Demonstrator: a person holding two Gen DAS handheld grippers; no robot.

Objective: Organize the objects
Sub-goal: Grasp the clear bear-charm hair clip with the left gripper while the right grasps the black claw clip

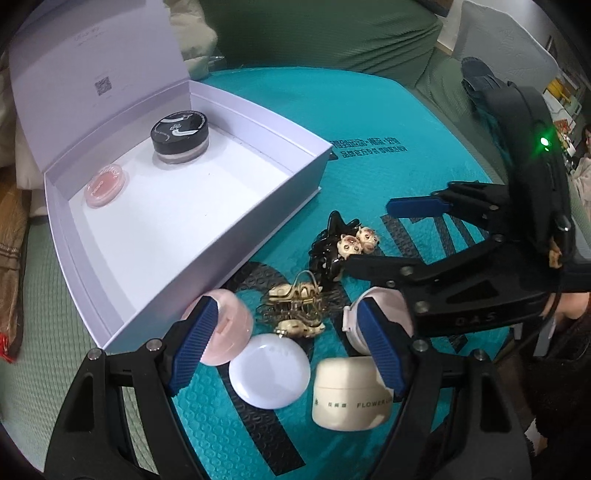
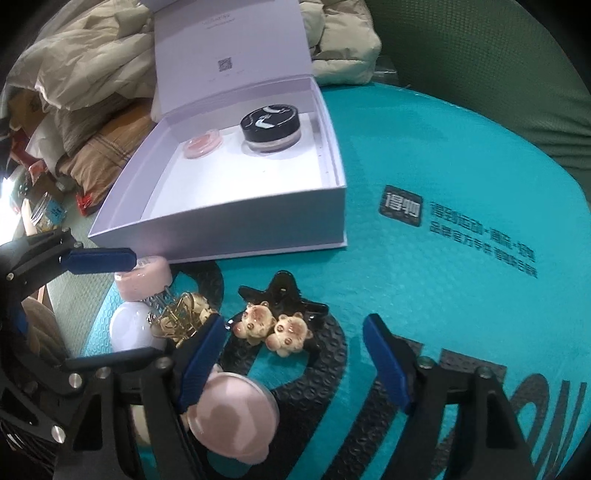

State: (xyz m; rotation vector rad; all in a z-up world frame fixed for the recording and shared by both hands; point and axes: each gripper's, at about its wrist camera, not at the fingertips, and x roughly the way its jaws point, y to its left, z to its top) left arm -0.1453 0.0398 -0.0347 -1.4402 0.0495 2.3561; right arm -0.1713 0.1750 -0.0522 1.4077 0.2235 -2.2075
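My left gripper (image 1: 291, 347) open above white round compact (image 1: 269, 370); white box (image 1: 258, 221) beyond it; cream jar (image 1: 349, 393) just beside.

At the top of the left wrist view we see a green textured cover (image 1: 332, 33) draped over furniture. In the right wrist view a heap of beige bedding (image 2: 85, 70) fills the upper left, and bright light glares at the left edge (image 2: 9, 188).

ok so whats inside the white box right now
Two things sit near the hinged lid of the open white cardboard box: a black-lidded clear round jar and a flat pink round tin. The rest of its floor shows bare; nothing inside is covered.
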